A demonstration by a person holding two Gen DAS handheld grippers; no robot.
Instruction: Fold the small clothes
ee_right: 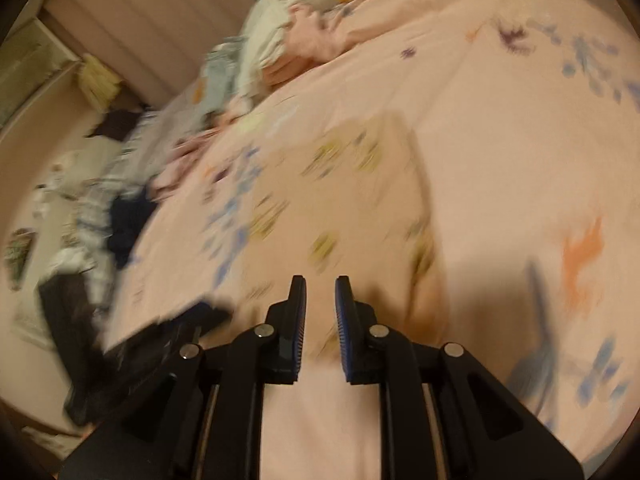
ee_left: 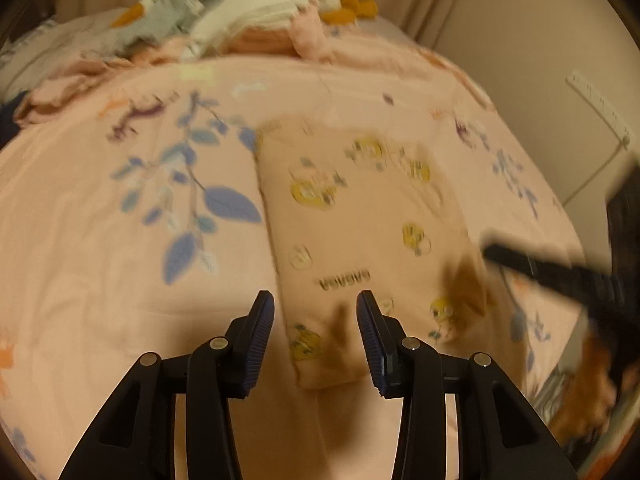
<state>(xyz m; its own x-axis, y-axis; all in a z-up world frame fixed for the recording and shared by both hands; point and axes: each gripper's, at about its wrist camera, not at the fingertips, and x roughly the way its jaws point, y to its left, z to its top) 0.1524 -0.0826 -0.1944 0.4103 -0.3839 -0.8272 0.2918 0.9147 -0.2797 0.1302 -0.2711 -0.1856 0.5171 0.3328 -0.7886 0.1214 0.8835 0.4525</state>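
Observation:
A small pink garment [ee_left: 360, 220] with yellow prints lies folded into a flat oblong on the pink floral bedsheet [ee_left: 120, 260]. My left gripper [ee_left: 316, 312] hovers over the garment's near end, open, with nothing between its pads. In the left wrist view, my right gripper [ee_left: 560, 280] shows as a dark blur by the garment's right edge. In the right wrist view the same garment [ee_right: 352, 200] lies blurred ahead of my right gripper [ee_right: 320, 284]. Its jaws stand a narrow gap apart and hold nothing. My left gripper [ee_right: 140, 344] is a dark blur at the lower left.
A heap of loose clothes [ee_left: 240, 20] with a mustard piece [ee_left: 352, 4] lies at the far end of the bed. A wall with a power strip [ee_left: 600, 108] is on the right. More clothes [ee_right: 100, 200] spill off the bed's left edge.

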